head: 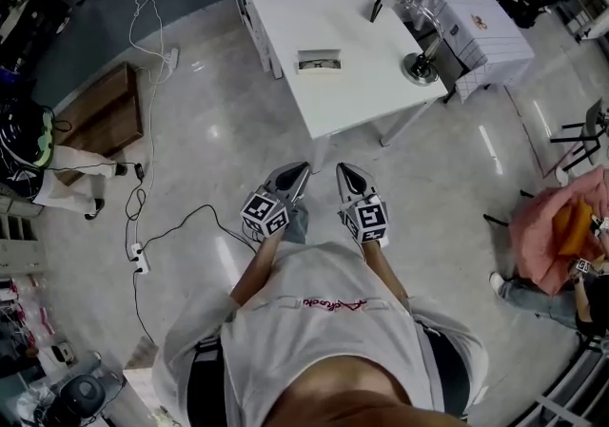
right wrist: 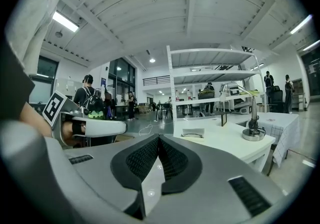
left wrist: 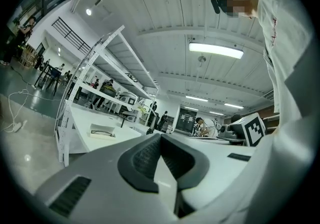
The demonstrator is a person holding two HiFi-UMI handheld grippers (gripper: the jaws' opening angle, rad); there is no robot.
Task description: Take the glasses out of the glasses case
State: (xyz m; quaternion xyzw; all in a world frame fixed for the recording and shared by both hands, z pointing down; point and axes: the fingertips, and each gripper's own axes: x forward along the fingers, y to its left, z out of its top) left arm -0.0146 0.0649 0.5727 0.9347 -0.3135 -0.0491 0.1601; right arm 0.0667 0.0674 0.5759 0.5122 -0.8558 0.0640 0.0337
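Observation:
On the white table [head: 362, 83] lies a light-coloured glasses case [head: 319, 61], open, with dark-framed glasses in it. The same case shows in the left gripper view [left wrist: 102, 130] and in the right gripper view [right wrist: 192, 132]. Both grippers are held side by side in front of the person's chest, over the floor and well short of the table's near edge. The left gripper [head: 303, 168] has its jaws together with nothing between them [left wrist: 160, 135]. The right gripper [head: 343, 170] is likewise shut and empty [right wrist: 159, 137]. Both point toward the table.
A desk lamp base [head: 419, 66] and a small black stand [head: 378, 5] stand on the table's right side. A white draped box [head: 481, 30] sits beyond it. Cables and a power strip [head: 141, 259] trail over the floor at left, near a wooden crate [head: 105, 111]. A person in pink [head: 557, 230] sits at right.

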